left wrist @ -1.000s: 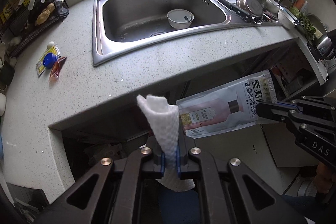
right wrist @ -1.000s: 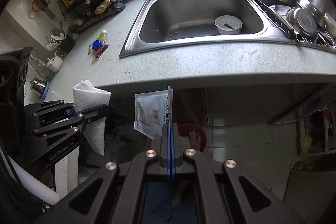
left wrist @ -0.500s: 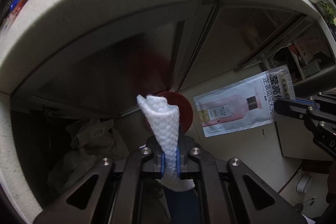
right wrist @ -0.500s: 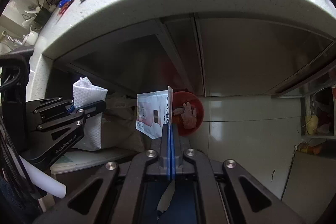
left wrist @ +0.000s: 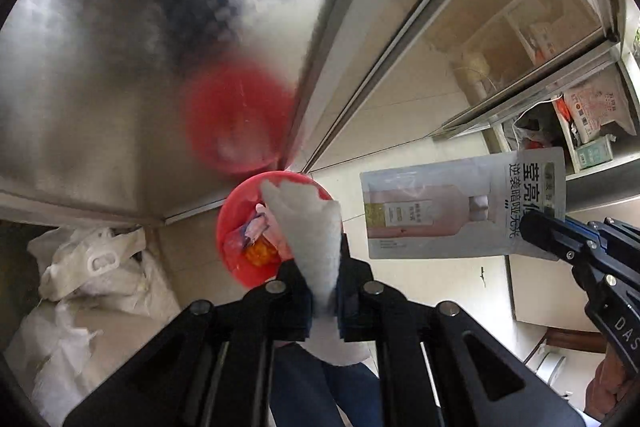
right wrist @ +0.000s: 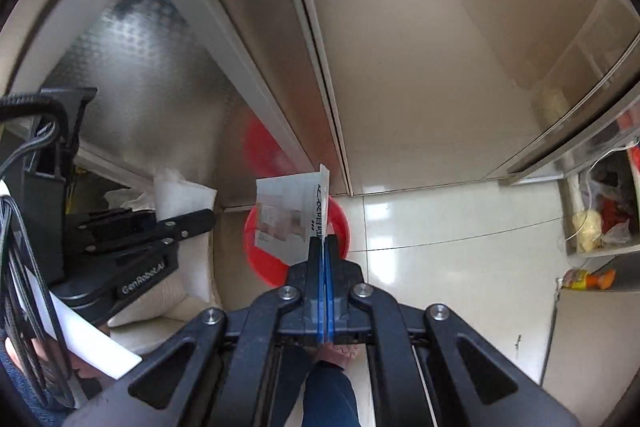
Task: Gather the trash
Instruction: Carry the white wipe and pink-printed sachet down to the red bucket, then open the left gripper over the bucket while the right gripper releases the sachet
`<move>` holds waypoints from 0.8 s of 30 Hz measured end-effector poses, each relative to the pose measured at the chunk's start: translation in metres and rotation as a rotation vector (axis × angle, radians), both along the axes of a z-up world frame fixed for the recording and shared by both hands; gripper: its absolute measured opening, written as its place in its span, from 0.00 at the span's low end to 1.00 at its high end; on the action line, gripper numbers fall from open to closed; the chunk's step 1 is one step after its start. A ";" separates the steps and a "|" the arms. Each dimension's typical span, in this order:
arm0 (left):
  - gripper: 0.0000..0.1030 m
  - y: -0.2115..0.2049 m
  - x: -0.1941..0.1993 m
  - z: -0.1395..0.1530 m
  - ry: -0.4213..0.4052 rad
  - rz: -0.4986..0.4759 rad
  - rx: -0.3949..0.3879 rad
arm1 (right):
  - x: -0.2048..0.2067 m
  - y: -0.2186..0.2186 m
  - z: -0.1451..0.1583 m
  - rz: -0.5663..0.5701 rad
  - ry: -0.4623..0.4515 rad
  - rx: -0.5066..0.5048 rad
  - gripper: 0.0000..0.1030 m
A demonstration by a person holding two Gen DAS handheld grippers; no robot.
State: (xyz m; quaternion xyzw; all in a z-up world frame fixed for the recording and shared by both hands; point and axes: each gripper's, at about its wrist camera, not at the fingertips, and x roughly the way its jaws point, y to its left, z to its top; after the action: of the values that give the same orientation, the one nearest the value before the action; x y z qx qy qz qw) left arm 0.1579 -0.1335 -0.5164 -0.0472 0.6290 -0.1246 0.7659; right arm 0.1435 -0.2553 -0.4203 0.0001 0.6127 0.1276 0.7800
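While hovering over round red plastic bin (left wrist: pixel 256 223) on floor: left gripper (left wrist: pixel 324 291) jaws opening around crumpled white paper towel (left wrist: pixel 312 227); right gripper (right wrist: pixel 323 267) clamped on flat printed sachet (right wrist: pixel 288 215). Neither dropped yet.

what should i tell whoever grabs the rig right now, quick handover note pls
Left gripper: jaws opening, white paper towel still between them, above the red bin.
Right gripper: shut on the printed pouch, also over the bin.
Done: both pieces carried down to the bin, which already has scraps inside.
Left: let the towel fall, then release the pouch into the bin.
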 end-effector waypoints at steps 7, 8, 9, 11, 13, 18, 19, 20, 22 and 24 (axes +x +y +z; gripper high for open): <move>0.21 -0.008 0.006 -0.025 0.051 -0.065 0.018 | 0.001 0.000 -0.022 0.001 0.018 -0.032 0.01; 0.21 -0.007 0.006 -0.022 0.036 -0.071 0.016 | 0.002 0.006 -0.019 0.000 0.017 -0.032 0.01; 0.21 -0.007 0.005 -0.020 0.028 -0.068 0.016 | 0.001 0.006 -0.018 -0.001 0.017 -0.031 0.01; 0.25 -0.007 0.004 -0.020 0.033 -0.062 -0.001 | -0.001 0.005 -0.014 -0.002 0.012 -0.033 0.01; 0.37 -0.007 0.005 -0.018 0.023 -0.065 0.004 | 0.000 0.009 -0.010 -0.003 0.013 -0.030 0.01; 0.81 -0.002 0.002 -0.012 -0.005 -0.064 -0.006 | -0.006 0.010 -0.008 -0.003 -0.001 -0.025 0.00; 0.83 -0.002 0.003 -0.011 -0.005 -0.065 -0.003 | -0.007 0.011 -0.007 0.000 -0.001 -0.024 0.00; 0.83 -0.001 0.002 -0.011 -0.009 -0.066 0.002 | -0.007 0.011 -0.007 0.000 0.002 -0.022 0.00; 0.84 0.000 0.001 -0.009 -0.017 -0.071 0.012 | -0.008 0.010 -0.007 0.004 0.004 -0.021 0.00; 0.91 0.002 0.000 -0.008 -0.019 -0.079 0.015 | -0.008 0.011 -0.007 0.007 0.004 -0.023 0.00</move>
State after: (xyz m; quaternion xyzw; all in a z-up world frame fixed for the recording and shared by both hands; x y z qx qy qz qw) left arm 0.1579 -0.1316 -0.5243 -0.0156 0.6240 -0.1503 0.7666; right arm 0.1353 -0.2441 -0.4271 -0.0107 0.6156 0.1231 0.7783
